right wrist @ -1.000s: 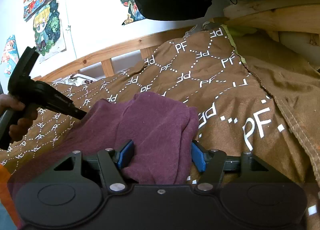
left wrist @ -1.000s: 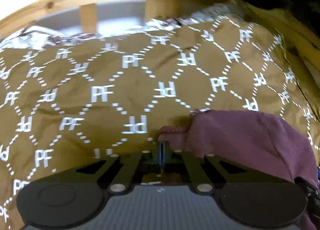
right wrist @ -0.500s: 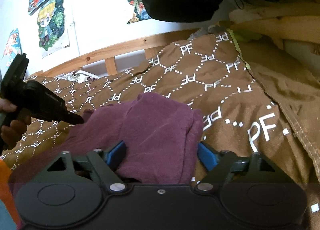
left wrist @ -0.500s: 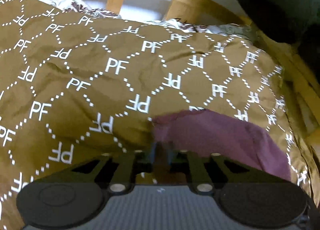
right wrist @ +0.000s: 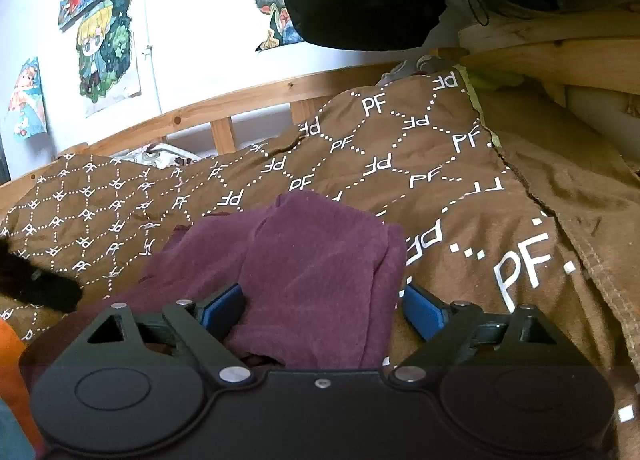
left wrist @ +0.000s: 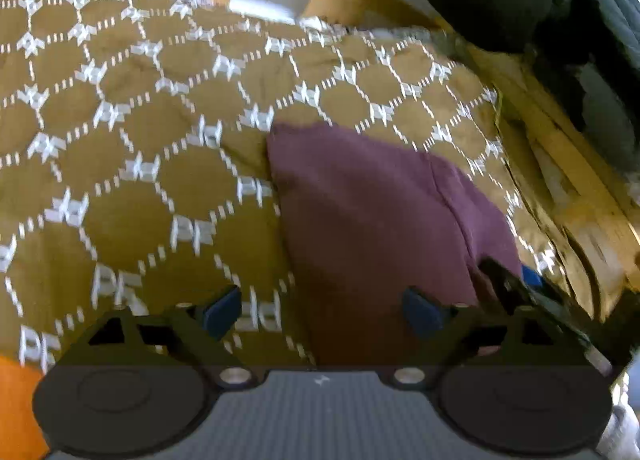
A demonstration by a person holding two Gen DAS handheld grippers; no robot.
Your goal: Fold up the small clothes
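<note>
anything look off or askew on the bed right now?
Yes: the maroon knit garment lies bunched on the brown PF-print blanket, its upper fold's edges not lined up with the layer underneath. The right gripper straddles it with its jaws open. Nothing looks torn or spilled.

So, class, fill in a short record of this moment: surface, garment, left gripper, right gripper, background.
surface: brown PF-print bedcover on a wooden bed frame
garment: maroon cloth, folded, lying on the bedcover
left gripper: fingers just opened, wide, gripping nothing
right gripper: fingers just opened, either side of the cloth's near fold, not pinching it
background: cartoon posters on a white wall
</note>
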